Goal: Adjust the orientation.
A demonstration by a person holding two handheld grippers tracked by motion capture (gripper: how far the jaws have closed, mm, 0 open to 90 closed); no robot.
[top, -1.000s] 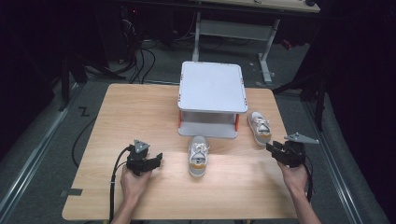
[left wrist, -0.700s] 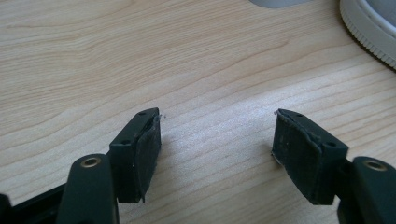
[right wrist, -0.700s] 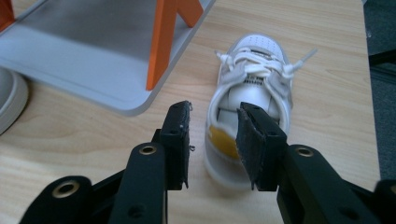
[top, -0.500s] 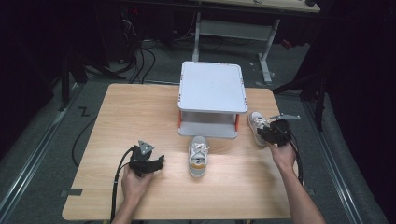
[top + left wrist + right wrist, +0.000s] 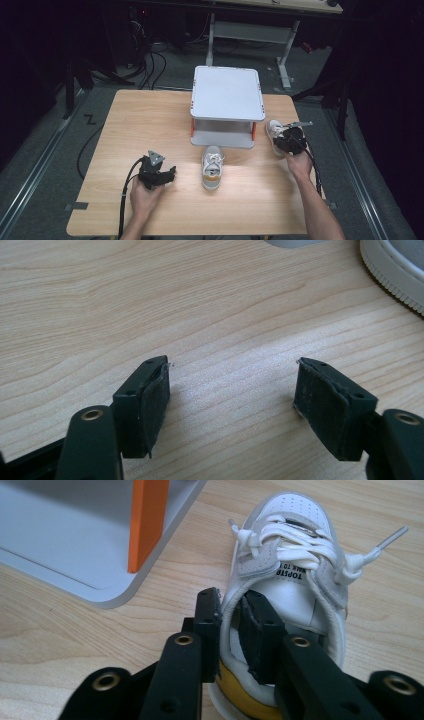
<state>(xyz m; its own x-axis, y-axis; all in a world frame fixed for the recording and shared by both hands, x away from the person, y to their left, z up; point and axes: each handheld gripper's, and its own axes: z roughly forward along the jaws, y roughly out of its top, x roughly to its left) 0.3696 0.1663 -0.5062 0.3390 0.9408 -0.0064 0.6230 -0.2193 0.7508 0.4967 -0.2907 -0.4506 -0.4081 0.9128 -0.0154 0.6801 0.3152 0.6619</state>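
A light wooden counter (image 5: 125, 125) is seen at the centre of the high view, set on a grey floor (image 5: 45, 135) in a dark room, with black cables (image 5: 150, 62) trailing at the upper left and a metal frame (image 5: 250, 30) behind at the top. A grey two-level shelf (image 5: 227, 92) with orange posts (image 5: 145, 525) is placed at the counter's upper middle; its lower level appears bare where visible.

One white shoe (image 5: 212, 167) is laid just below the shelf, near the frame's centre. A second white shoe (image 5: 285, 580) is found at the right of the shelf, close to the counter's right edge.

The left tongs (image 5: 232, 390) are held wide apart above bare wood at the lower left of the high view, with nothing between them. The right tongs (image 5: 230, 625) are nearly closed on the side wall of the second shoe's collar, one jaw outside and one inside the opening.
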